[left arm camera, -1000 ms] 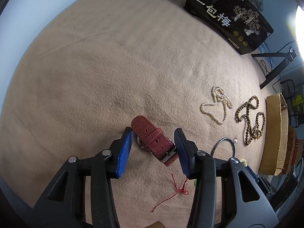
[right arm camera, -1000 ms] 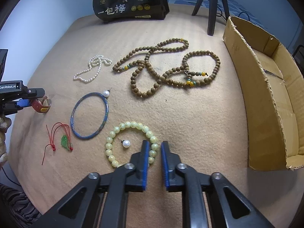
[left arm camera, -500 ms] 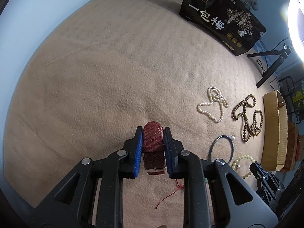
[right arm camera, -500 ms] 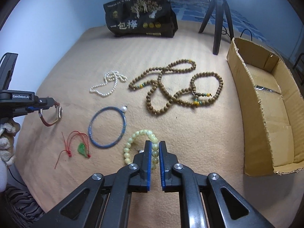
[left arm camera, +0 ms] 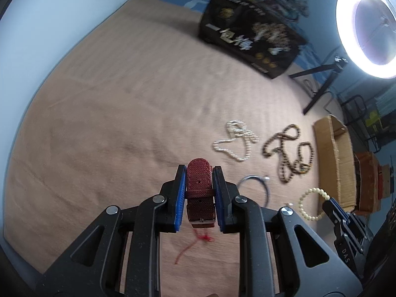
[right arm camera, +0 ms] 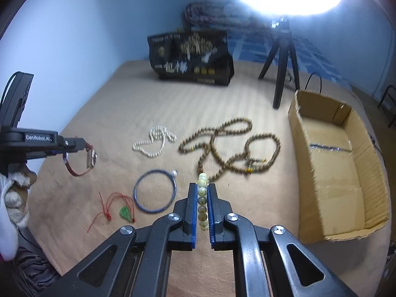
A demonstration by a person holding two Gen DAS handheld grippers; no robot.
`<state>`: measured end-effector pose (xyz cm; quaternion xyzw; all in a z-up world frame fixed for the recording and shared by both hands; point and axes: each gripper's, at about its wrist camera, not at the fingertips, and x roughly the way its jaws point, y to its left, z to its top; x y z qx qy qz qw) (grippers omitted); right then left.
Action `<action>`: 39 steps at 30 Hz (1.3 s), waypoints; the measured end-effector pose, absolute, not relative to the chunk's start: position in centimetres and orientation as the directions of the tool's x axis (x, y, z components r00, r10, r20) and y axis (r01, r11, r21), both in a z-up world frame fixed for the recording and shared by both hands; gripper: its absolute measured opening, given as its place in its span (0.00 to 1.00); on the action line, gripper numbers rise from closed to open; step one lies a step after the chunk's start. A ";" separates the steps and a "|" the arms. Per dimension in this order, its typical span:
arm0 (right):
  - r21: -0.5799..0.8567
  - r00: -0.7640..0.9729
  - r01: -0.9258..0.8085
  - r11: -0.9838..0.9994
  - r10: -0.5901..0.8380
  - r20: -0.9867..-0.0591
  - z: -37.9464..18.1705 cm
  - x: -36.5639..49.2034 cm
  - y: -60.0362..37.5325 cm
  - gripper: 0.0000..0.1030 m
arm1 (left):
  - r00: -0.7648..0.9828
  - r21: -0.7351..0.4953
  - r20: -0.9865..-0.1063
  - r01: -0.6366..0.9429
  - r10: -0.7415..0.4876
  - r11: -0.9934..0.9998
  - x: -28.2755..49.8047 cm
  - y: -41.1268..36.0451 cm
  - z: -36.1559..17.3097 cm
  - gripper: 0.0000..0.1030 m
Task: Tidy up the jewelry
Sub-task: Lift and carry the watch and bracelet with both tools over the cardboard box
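The left gripper (left arm camera: 200, 188) pinches a red watch strap (left arm camera: 199, 193) between its blue pads (left arm camera: 180, 198), clear of the tan blanket (left arm camera: 111, 104). The strap's long axis runs along the fingers, its rounded tip pointing forward past the fingertips and the metal buckle toward the wrist. From the right wrist camera the strap (right arm camera: 81, 159) hangs in a loop off the left gripper (right arm camera: 74, 146) near the blanket's left edge.

The right gripper (right arm camera: 202, 203) is pressed onto a pale bead bracelet (right arm camera: 203, 198), whose beads line up lengthwise between the fingers, a few poking out ahead.

On the blanket lie a pearl strand (right arm camera: 154, 143), a brown bead necklace (right arm camera: 230, 148), a blue bangle (right arm camera: 154, 190) and a red cord with a green pendant (right arm camera: 116, 210). A cardboard box (right arm camera: 334, 163) sits at the right edge.
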<state>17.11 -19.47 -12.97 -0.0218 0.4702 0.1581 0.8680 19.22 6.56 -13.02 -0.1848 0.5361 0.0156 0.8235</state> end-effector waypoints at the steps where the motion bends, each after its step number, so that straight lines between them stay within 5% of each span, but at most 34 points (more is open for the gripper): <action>1: 0.113 0.514 -0.293 0.949 0.257 -0.818 -12.7 17.0 -19.6 0.05 | 0.432 -0.293 -0.884 -0.215 -0.178 0.932 19.1 6.2 -12.7 0.19; 16: 0.150 0.638 -0.143 0.978 0.207 -0.741 -8.2 17.7 -27.7 0.05 | 0.481 -0.381 -0.808 0.013 -0.340 0.924 18.9 -5.2 -8.7 0.19; 39: 0.127 0.627 0.108 0.986 0.031 -0.778 -10.6 19.3 -41.9 0.05 | 0.389 -0.540 -0.724 0.194 -0.570 0.819 23.1 -20.6 -9.8 0.19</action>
